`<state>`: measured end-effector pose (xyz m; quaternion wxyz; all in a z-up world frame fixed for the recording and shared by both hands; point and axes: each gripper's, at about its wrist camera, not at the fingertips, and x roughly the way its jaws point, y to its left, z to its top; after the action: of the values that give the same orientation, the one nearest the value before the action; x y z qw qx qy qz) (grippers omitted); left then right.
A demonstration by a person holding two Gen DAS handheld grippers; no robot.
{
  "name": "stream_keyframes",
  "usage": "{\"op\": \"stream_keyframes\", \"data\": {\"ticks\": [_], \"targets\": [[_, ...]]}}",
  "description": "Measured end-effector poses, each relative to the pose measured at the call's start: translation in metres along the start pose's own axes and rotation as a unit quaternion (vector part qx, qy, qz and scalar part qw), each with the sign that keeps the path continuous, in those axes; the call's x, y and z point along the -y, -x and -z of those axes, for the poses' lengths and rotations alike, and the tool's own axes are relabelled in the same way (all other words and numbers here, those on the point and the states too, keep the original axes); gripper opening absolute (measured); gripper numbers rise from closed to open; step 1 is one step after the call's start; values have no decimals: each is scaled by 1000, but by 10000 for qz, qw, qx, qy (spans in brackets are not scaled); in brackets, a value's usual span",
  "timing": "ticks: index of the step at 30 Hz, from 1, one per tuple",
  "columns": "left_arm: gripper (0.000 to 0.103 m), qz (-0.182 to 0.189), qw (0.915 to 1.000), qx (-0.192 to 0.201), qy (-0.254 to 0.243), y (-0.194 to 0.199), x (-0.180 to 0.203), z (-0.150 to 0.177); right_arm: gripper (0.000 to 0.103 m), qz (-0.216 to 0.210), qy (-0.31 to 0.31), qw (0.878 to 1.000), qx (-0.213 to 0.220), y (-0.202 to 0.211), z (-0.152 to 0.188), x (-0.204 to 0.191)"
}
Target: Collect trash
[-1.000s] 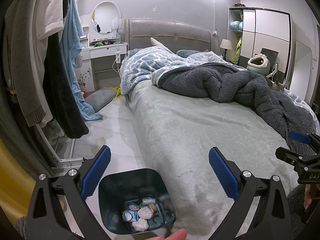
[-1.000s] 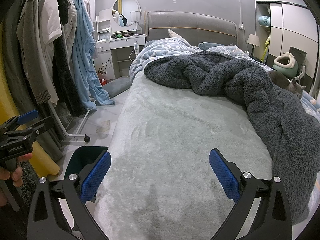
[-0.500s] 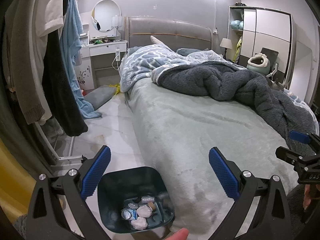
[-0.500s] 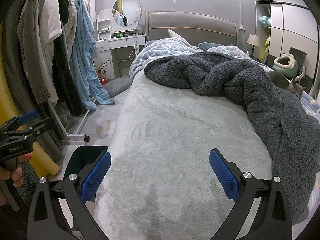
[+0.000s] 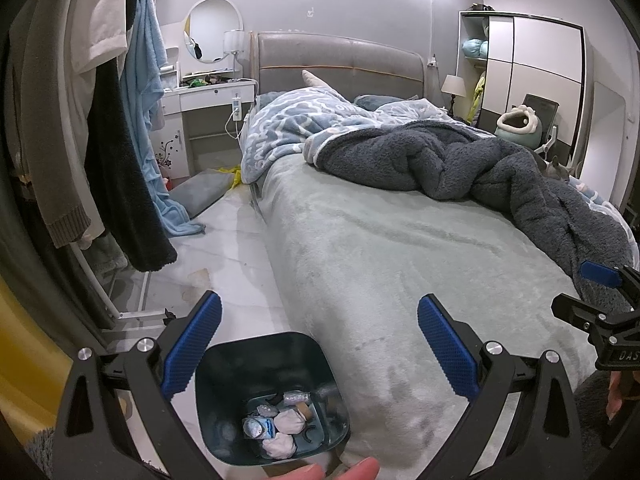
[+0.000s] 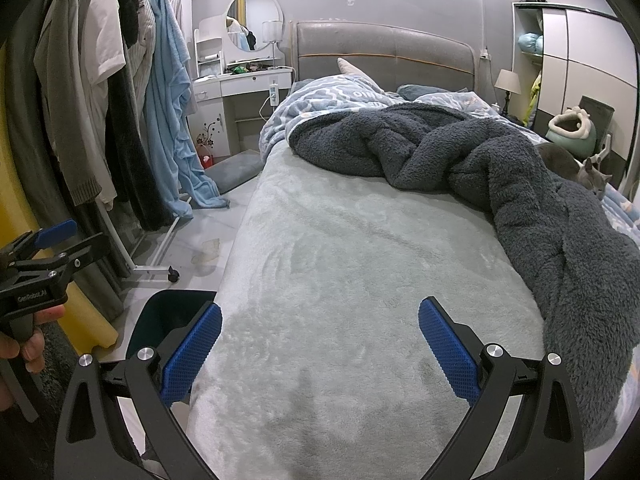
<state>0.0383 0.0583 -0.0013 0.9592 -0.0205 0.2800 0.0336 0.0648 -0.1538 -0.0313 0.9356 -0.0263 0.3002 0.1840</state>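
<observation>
Teal bin (image 5: 264,364) holding trash (image 5: 280,424) below left gripper (image 5: 319,344); both fingers spread, empty.

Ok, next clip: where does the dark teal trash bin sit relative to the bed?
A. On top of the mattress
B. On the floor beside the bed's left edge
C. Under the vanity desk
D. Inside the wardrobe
B: the left wrist view shows the trash bin standing on the floor against the side of the bed, with crumpled tissues inside.
</observation>
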Motion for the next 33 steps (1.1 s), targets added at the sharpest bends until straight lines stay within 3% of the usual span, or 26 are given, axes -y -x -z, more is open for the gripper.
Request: {"op": "stream_keyframes", "data": {"ticks": [19,33], "targets": [[100,-21,10000,-54,3,3,-3,2,99,-72,-40,10000,18,3,0,3],[100,24,9996,-228,158,28,-16,8,100,69,80,9999,117,60,20,44]]}}
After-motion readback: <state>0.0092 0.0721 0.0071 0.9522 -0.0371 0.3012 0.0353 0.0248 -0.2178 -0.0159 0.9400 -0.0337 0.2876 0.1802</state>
